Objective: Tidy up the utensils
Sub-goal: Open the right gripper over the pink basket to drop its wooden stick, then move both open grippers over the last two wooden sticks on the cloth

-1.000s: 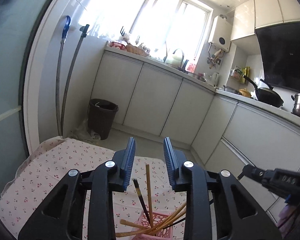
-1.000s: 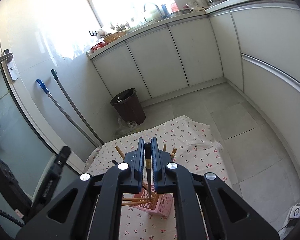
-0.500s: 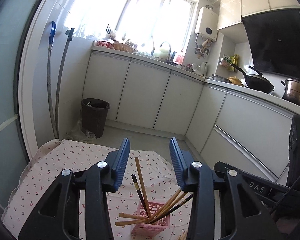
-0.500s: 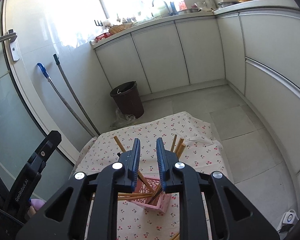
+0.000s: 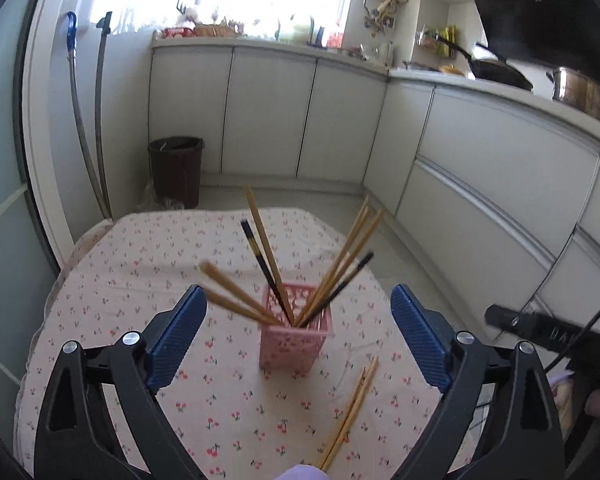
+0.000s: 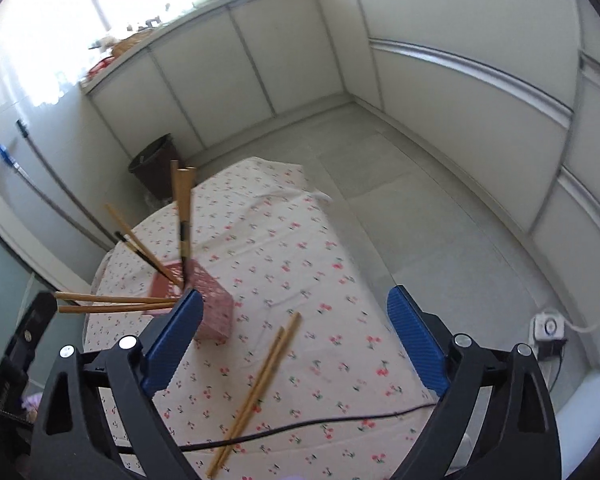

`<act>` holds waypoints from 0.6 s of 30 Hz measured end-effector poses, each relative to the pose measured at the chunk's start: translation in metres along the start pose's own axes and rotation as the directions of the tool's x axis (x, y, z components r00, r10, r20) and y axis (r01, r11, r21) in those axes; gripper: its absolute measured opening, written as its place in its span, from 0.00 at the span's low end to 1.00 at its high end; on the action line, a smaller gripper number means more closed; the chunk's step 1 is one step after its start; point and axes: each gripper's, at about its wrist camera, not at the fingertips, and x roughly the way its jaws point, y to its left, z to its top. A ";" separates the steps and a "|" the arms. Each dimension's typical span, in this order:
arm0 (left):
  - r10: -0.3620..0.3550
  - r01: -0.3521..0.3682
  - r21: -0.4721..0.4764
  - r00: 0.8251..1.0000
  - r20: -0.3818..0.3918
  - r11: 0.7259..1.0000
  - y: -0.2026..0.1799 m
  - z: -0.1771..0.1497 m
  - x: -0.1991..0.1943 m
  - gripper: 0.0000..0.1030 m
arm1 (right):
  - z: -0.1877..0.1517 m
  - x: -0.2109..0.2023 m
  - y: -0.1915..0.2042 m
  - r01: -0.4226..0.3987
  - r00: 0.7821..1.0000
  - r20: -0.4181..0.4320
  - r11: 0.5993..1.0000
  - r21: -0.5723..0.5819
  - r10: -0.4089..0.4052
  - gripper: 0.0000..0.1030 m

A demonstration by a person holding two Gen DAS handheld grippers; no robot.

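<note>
A pink perforated holder (image 5: 296, 330) stands on the cherry-print tablecloth (image 5: 140, 264), with several wooden and dark chopsticks (image 5: 266, 258) leaning out of it. It also shows in the right wrist view (image 6: 216, 314), partly behind the left finger. A pair of wooden chopsticks (image 5: 350, 412) lies flat on the cloth in front of the holder, also seen in the right wrist view (image 6: 256, 390). My left gripper (image 5: 298, 328) is open and empty, above and before the holder. My right gripper (image 6: 294, 330) is open and empty above the loose pair.
A black cable (image 6: 300, 426) crosses the cloth's near edge. A brown bin (image 5: 176, 170) and two mop handles (image 5: 86, 120) stand at the far left wall. White cabinets (image 5: 300, 108) line the back and right. A white socket box (image 6: 548, 328) lies on the floor.
Both grippers have opened wide and pulled back from the holder. The right gripper let go of a chopstick, which now stands in the holder. The loose pair has come into view.
</note>
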 end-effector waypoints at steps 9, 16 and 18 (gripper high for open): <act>0.000 0.077 0.179 0.918 -0.396 0.981 -0.045 -0.074 0.071 0.93 | -0.013 0.009 -0.085 -0.072 0.983 -0.126 0.911 0.407 0.134 0.89; 0.009 0.062 0.125 0.865 -0.501 0.990 -0.056 -0.079 0.122 0.84 | -0.019 0.019 -0.078 -0.145 0.956 -0.163 0.878 0.455 0.242 0.89; 0.048 0.037 0.164 0.874 -0.484 0.986 -0.066 -0.080 0.132 0.71 | -0.019 0.019 -0.079 -0.164 0.949 -0.165 0.869 0.467 0.268 0.89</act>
